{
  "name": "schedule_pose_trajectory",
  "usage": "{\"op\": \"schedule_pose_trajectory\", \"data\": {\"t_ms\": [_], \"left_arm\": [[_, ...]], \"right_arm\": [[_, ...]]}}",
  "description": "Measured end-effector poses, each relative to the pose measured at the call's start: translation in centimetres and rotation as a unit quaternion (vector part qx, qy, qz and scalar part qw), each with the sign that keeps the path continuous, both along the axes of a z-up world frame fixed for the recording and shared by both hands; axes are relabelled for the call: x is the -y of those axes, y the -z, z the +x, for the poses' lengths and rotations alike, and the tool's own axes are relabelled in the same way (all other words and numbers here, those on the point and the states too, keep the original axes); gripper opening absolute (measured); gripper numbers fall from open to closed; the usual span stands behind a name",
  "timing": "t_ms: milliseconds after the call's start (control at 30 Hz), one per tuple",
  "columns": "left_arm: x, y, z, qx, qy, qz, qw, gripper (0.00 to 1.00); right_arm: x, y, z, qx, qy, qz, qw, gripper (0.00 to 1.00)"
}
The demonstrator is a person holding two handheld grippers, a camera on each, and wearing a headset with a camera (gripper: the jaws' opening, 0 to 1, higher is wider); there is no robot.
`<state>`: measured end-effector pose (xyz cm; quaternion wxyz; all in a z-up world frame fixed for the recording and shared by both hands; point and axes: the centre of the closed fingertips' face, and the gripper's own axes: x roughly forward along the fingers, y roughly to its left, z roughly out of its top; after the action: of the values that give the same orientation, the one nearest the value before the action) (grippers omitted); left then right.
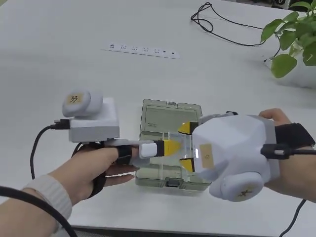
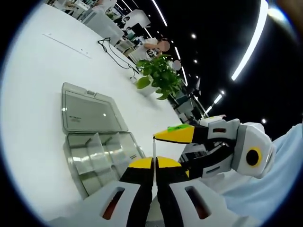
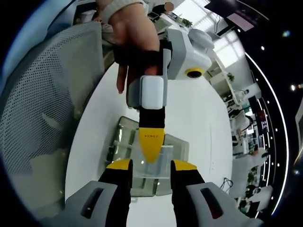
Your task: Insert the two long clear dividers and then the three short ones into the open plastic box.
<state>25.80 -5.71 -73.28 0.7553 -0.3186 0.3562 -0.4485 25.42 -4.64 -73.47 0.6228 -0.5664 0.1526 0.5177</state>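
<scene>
The open plastic box (image 1: 157,178) lies on the white table with its lid (image 1: 170,116) folded back; in the left gripper view the box (image 2: 78,177) has clear walls standing inside. My left gripper (image 1: 172,147) comes in from the left and is shut on a clear divider (image 1: 179,144), held upright above the box. Along its own jaws the divider (image 2: 154,146) shows edge-on between the yellow tips of the left gripper (image 2: 154,163). My right gripper (image 1: 186,146) faces it from the right, open, one fingertip on each side of the divider (image 3: 163,163). The right gripper (image 3: 151,164) is not touching the divider.
A white power strip (image 1: 142,50) lies at the back of the table. A black cable (image 1: 217,24) loops at the back right, beside a green plant (image 1: 294,39). A grey mesh chair (image 3: 42,94) stands at the table's near side.
</scene>
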Motion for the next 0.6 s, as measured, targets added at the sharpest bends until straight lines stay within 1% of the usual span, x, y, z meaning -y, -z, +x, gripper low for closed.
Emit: {"op": "schedule_pose_trajectory", "data": {"t_ms": [67, 100, 133, 167, 200, 233, 267, 300, 333, 367, 400, 433, 467, 500, 533, 567, 600], "left_arm": [[0.0, 0.0, 0.0, 0.0, -0.001, -0.001, 1.0, 0.0], [-0.1, 0.0, 0.0, 0.002, -0.001, 0.001, 1.0, 0.0], [-0.2, 0.0, 0.0, 0.002, 0.001, 0.001, 1.0, 0.0], [-0.2, 0.0, -0.1, 0.007, 0.006, 0.003, 1.0, 0.0], [-0.2, 0.0, -0.1, 0.01, 0.008, 0.004, 0.9999, 0.0], [-0.3, 0.0, -0.2, 0.016, 0.012, 0.008, 0.9998, 0.0], [-0.4, 0.0, -0.3, 0.023, 0.018, 0.01, 0.9995, 0.0], [-0.4, -0.1, -0.5, 0.032, 0.025, 0.011, 0.9991, 0.0], [-0.4, -0.3, -0.6, 0.04, 0.033, 0.01, 0.9986, 0.0], [-0.4, -0.5, -0.8, 0.049, 0.04, 0.01, 0.9979, 0.0], [-0.5, -0.5, -0.9, 0.054, 0.044, 0.01, 0.9975, 0.0], [-0.5, -0.7, -1.0, 0.061, 0.047, 0.007, 0.997, 0.0], [-0.6, -1.0, -1.0, 0.071, 0.052, 0.002, 0.9961, 0.0], [-0.6, -1.1, -1.1, 0.081, 0.057, 0.002, 0.9951, 0.0], [-0.7, -1.3, -1.4, 0.097, 0.068, 0.005, 0.9929, 0.0], [-0.7, -1.4, -1.5, 0.108, 0.076, 0.007, 0.9912, 0.0], [-0.7, -1.6, -1.7, 0.116, 0.084, 0.008, 0.9897, 0.0]], "right_arm": [[0.0, -0.1, 0.0, -0.003, -0.006, 0.003, 1.0, 0.33], [-0.5, -0.5, -0.1, -0.029, 0.018, 0.039, 0.9987, 0.4], [-0.6, -0.7, -0.2, -0.048, 0.025, 0.05, 0.9973, 0.45], [-0.5, -1.2, -0.2, -0.075, 0.038, 0.063, 0.9945, 0.49], [-0.5, -1.5, -0.1, -0.082, 0.046, 0.07, 0.993, 0.49], [-0.5, -2.1, 0.0, -0.103, 0.05, 0.086, 0.9898, 0.48], [-0.4, -2.5, 0.1, -0.119, 0.056, 0.092, 0.987, 0.46], [-0.2, -3.0, 0.2, -0.146, 0.067, 0.104, 0.9815, 0.44], [-0.1, -3.2, 0.2, -0.164, 0.071, 0.109, 0.9779, 0.42], [0.2, -3.6, 0.3, -0.186, 0.077, 0.115, 0.9729, 0.41], [0.4, -3.7, 0.3, -0.203, 0.077, 0.112, 0.9698, 0.41], [0.9, -3.7, 0.4, -0.223, 0.088, 0.106, 0.965, 0.41], [1.1, -3.9, 0.7, -0.224, 0.087, 0.105, 0.9651, 0.41], [1.2, -4.0, 0.8, -0.227, 0.08, 0.101, 0.9652, 0.4], [1.5, -4.1, 0.8, -0.236, 0.077, 0.092, 0.9643, 0.38], [1.8, -3.8, 1.2, -0.241, 0.078, 0.087, 0.9634, 0.37], [1.9, -3.8, 1.0, -0.254, 0.072, 0.079, 0.9613, 0.36]]}}
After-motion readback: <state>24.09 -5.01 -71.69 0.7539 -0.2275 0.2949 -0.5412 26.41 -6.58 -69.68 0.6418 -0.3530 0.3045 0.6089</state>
